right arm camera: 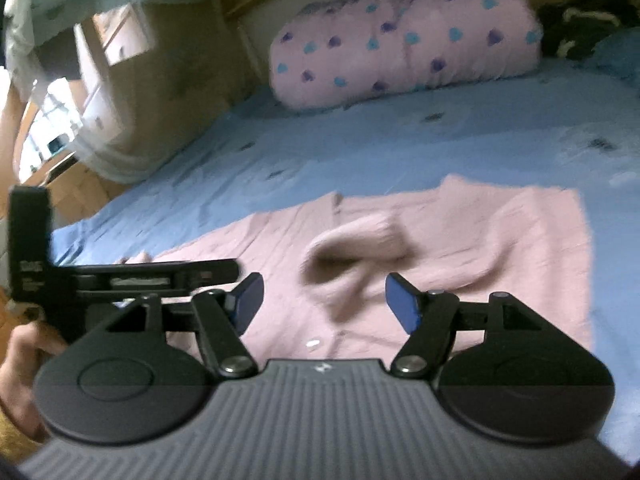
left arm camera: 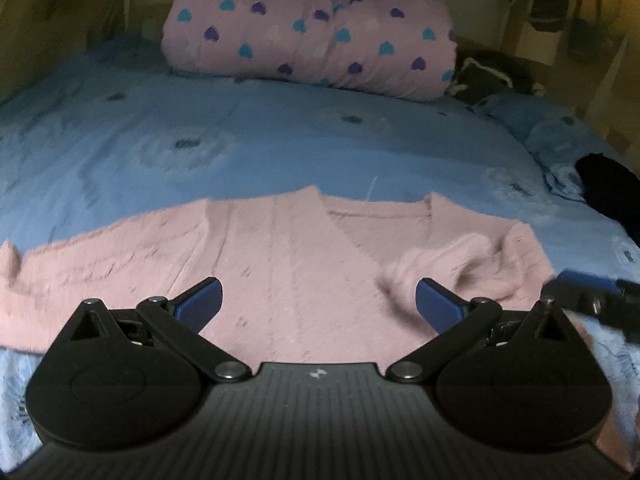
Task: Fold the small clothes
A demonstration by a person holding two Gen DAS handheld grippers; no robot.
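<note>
- Left wrist view: pink cardigan [left arm camera: 288, 264] spread flat and face up on the blue bed [left arm camera: 280, 136], neckline toward the far side, presumably laid out this way so sleeves and sides can be turned inward.
- One sleeve [left arm camera: 444, 264] lying across the chest on the right in a loose hump, cuff toward the middle; looks like a first fold, not yet smoothed.
- Other sleeve [left arm camera: 60, 276] stretched out to the left, not folded.
- Left gripper [left arm camera: 318, 300] spread wide above the cardigan's middle, nothing between the fingers [left arm camera: 200, 300]; contact with the knit not seen, apparently just clear of it.
- Right gripper [left arm camera: 592, 296] showing only as a blurred edge at the right, beside the folded sleeve; state unreadable from here.
- Heart-print roll [left arm camera: 312, 28] at the head of the bed, well apart from the cardigan; dark cloth [left arm camera: 612, 192] at the right edge, also apart.
- Right wrist view: blurred. Same cardigan [right arm camera: 460, 248] on the bed [right arm camera: 360, 140], folded sleeve [right arm camera: 352, 248] sitting just ahead of the fingers [right arm camera: 404, 304].
- Right gripper [right arm camera: 324, 304] open a good way, empty, the sleeve lying free on the chest and not pinched; whether a pad brushes it cannot be told.
- Left gripper [right arm camera: 132, 276] seen side-on at the left, a hand [right arm camera: 24, 360] around its handle, low over the cardigan's left half.
- Small white buttons [right arm camera: 314, 343] visible near the front edge, so front side up.
- Likely remaining: flatten the folded sleeve, fold the outstretched one, then fold the body.
</note>
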